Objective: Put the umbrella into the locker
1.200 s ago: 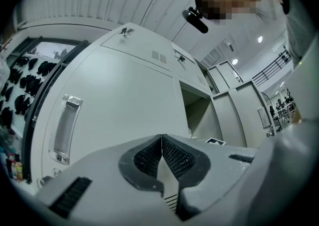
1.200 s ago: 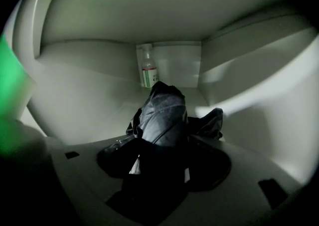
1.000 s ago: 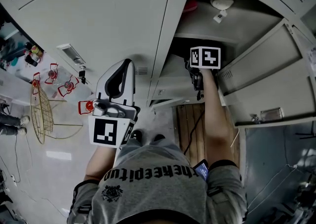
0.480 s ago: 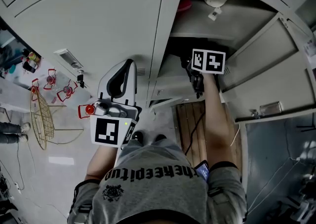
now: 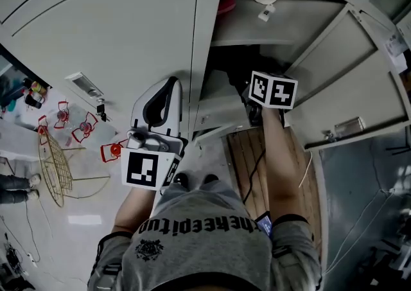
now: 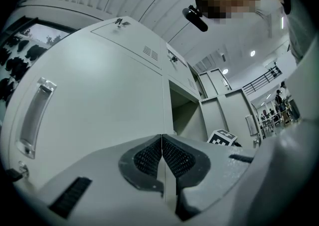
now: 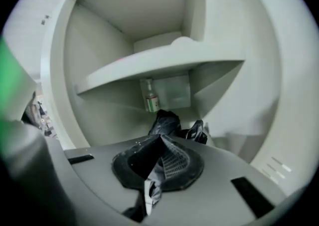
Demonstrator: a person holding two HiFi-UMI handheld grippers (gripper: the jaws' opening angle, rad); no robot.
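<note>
Now R arm (image 5: 280, 155) stretched into locker (image 5: 282, 23), R tongs (image 7: 160, 138) clamped on umbrella (image 7: 167, 122); L tongs (image 6: 162, 138) closed, empty.

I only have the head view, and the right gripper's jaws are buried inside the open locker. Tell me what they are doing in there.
Observer: In the right gripper view, the right gripper is shut, pinching dark fabric of the umbrella, which lies in the compartment under the shelf.
Operator: Report anything else in that compartment.
Observer: A small bottle stands upright at the back, beyond the umbrella; I cannot tell whether they touch.
</note>
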